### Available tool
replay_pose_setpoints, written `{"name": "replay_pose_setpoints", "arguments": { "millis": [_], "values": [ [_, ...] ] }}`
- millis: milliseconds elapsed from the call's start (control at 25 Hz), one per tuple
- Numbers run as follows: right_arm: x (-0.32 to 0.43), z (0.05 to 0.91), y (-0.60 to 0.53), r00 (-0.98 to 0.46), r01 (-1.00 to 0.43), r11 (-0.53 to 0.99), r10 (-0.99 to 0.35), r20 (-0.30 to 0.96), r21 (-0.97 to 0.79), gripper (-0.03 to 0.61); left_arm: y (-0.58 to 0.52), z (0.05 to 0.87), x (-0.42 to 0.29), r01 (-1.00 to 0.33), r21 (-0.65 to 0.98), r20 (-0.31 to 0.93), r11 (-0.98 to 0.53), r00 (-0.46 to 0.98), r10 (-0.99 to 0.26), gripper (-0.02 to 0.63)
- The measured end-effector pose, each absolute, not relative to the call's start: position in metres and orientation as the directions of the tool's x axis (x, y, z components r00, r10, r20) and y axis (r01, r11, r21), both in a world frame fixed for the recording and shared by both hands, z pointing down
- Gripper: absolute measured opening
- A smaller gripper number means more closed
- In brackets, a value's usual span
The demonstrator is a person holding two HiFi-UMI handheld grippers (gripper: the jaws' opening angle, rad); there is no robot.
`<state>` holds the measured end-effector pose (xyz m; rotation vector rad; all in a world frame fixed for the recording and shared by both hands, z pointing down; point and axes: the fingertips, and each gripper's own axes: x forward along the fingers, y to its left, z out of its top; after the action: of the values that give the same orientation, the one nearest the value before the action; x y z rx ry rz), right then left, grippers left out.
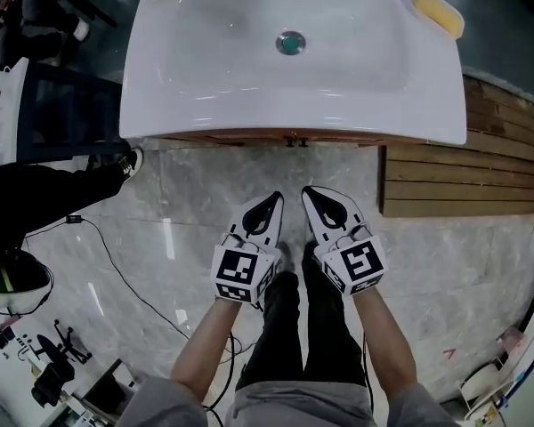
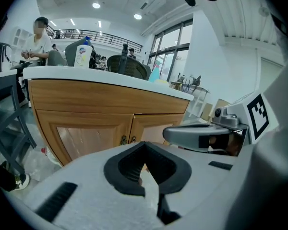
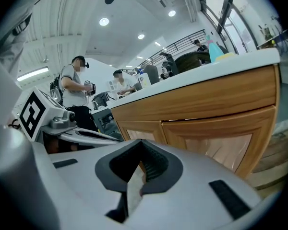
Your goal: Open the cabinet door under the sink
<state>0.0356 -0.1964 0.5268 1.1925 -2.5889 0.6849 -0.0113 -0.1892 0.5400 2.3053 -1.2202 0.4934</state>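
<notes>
Left gripper (image 1: 272,199), right gripper (image 1: 311,194) side by side, jaws of both pressed together, empty. Cabinet doors (image 2: 91,131) ahead, beyond both tips, under sink (image 1: 160,123). Knobs (image 2: 128,140) at upright centre seam, ahead between grippers; neither clearly nearer.

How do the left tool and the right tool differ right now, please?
The left tool points forward and rightward, while the right tool points forward and leftward, so their tips converge. The left tool's cube marker pattern differs from the right tool's. Both are shut, hold nothing and hover short of the cabinet.
</notes>
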Motion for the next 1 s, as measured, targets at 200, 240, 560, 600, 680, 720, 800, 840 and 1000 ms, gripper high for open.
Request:
{"name": "replay_pose_setpoints", "arguments": {
  "millis": [200, 240, 560, 600, 680, 720, 800, 840, 1000],
  "values": [
    [0.039, 0.546, -0.205, -0.651, -0.759, 0.570, -0.658, 0.378, -0.315, 0.008, -0.203, 0.568, -0.008, -0.838, 0.232, 0.530, -0.494, 0.535, -0.657, 0.006],
    [0.042, 0.550, -0.207, -0.650, -0.760, 0.567, -0.659, 0.379, -0.317, 0.008, -0.206, 0.573, -0.007, -0.837, 0.239, 0.527, -0.492, 0.538, -0.658, 0.006],
    [0.049, 0.571, -0.215, -0.658, -0.752, 0.584, -0.645, 0.389, -0.304, 0.008, -0.226, 0.620, 0.001, -0.837, 0.239, 0.546, -0.493, 0.535, -0.644, 0.006],
    [0.050, 0.575, -0.217, -0.657, -0.753, 0.584, -0.645, 0.391, -0.303, 0.008, -0.228, 0.626, 0.002, -0.836, 0.233, 0.550, -0.496, 0.534, -0.642, 0.006],
    [0.053, 0.581, -0.220, -0.656, -0.755, 0.580, -0.645, 0.392, -0.308, 0.008, -0.232, 0.637, 0.004, -0.835, 0.213, 0.560, -0.508, 0.530, -0.636, 0.006],
    [0.054, 0.584, -0.221, -0.655, -0.755, 0.578, -0.646, 0.392, -0.310, 0.008, -0.234, 0.643, 0.004, -0.832, 0.196, 0.567, -0.519, 0.528, -0.632, 0.006],
    [0.054, 0.589, -0.222, -0.657, -0.753, 0.580, -0.643, 0.393, -0.310, 0.008, -0.239, 0.655, 0.003, -0.821, 0.159, 0.584, -0.548, 0.526, -0.619, 0.006],
    [0.054, 0.592, -0.222, -0.657, -0.753, 0.579, -0.642, 0.395, -0.312, 0.008, -0.242, 0.661, 0.002, -0.816, 0.145, 0.591, -0.560, 0.525, -0.612, 0.008],
    [0.060, 0.604, -0.219, -0.652, -0.758, 0.563, -0.641, 0.406, -0.329, 0.008, -0.252, 0.677, 0.000, -0.806, 0.097, 0.616, -0.585, 0.510, -0.600, 0.008]
  ]
}}
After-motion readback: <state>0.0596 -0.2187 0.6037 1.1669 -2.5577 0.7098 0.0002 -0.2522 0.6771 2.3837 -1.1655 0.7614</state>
